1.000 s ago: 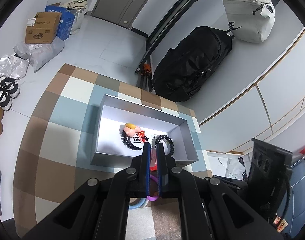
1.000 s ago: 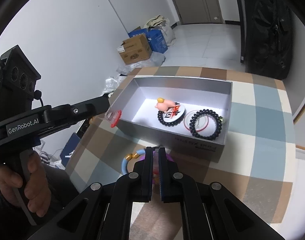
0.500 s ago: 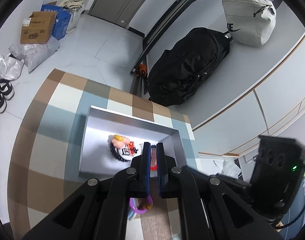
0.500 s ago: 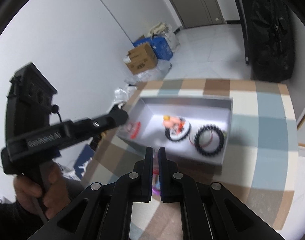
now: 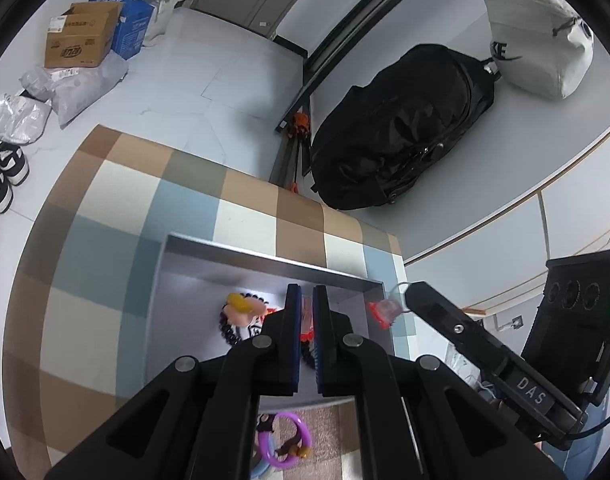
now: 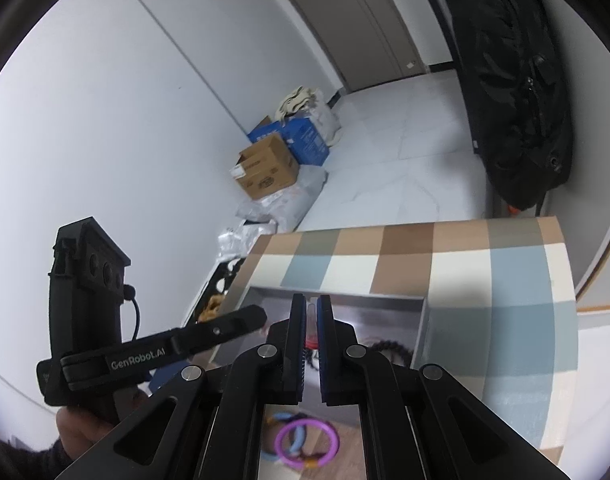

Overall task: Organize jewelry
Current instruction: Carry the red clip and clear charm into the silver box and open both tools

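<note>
Your left gripper (image 5: 307,309) and right gripper (image 6: 312,322) came in over the grey box (image 5: 265,265), each pinching a red piece (image 5: 383,312); open by its wall and one falls outside.

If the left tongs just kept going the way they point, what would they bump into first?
Probably the floor of the open grey box, near the small red piece seen between the left tongs. Depth is hard to judge, so the far wall is possible instead.
</note>
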`<state>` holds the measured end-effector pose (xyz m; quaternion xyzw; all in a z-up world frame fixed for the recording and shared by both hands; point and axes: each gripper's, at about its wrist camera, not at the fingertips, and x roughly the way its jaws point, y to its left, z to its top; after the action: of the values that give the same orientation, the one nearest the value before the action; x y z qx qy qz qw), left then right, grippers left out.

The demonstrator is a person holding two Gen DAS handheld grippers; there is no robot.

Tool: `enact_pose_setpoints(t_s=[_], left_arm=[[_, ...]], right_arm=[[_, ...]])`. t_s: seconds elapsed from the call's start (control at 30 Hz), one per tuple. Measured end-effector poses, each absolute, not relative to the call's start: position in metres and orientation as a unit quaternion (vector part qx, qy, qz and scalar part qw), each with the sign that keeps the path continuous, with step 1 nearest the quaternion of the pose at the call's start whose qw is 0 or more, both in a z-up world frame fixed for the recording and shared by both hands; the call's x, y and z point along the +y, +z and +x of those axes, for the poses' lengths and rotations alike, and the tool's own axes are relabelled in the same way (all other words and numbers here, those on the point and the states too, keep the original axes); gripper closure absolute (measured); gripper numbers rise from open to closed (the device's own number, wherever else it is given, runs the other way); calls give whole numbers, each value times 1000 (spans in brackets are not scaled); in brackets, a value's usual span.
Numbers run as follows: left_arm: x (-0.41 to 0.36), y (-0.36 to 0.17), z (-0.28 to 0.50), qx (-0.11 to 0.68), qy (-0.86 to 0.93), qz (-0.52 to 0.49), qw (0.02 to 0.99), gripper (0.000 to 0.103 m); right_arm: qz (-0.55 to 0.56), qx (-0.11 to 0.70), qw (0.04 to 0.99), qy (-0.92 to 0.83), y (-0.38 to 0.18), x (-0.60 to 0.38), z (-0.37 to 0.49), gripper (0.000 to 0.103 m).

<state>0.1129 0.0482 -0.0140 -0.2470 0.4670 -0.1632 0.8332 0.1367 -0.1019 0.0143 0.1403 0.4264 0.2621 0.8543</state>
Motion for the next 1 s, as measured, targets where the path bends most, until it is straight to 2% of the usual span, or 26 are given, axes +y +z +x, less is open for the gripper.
enact_pose_setpoints(t_s=[0.33,0.5,0.6,0.63,0.67,0.73,0.8,0.87,1.0], left_arm=[[47,-22,118,488,-159,-237,825,102],[46,-25,121,501,-160,-241,816,100],[52,-28,122,509,-146,-260,808,75],[57,-30,121,506,-147,-277,803,61],[60,-30,120,503,-147,-286,802,52],[65,-27,116,491,-141,-291,809,47],[65,-23,114,486,-137,-283,815,44],[65,-21,112,483,-131,-273,822,41],[62,-17,111,481,-119,-242,834,40]], right_arm=[[157,456,842,243,-7,-105,153,98],[154,457,844,237,-8,-104,152,95],[157,452,847,233,-7,-106,151,94],[157,452,847,230,-7,-107,152,91],[158,453,847,228,-6,-108,151,82],[164,449,850,222,-6,-112,150,61],[167,440,854,221,-3,-116,149,33],[164,434,858,220,0,-117,147,20],[151,433,861,220,2,-116,145,16]])
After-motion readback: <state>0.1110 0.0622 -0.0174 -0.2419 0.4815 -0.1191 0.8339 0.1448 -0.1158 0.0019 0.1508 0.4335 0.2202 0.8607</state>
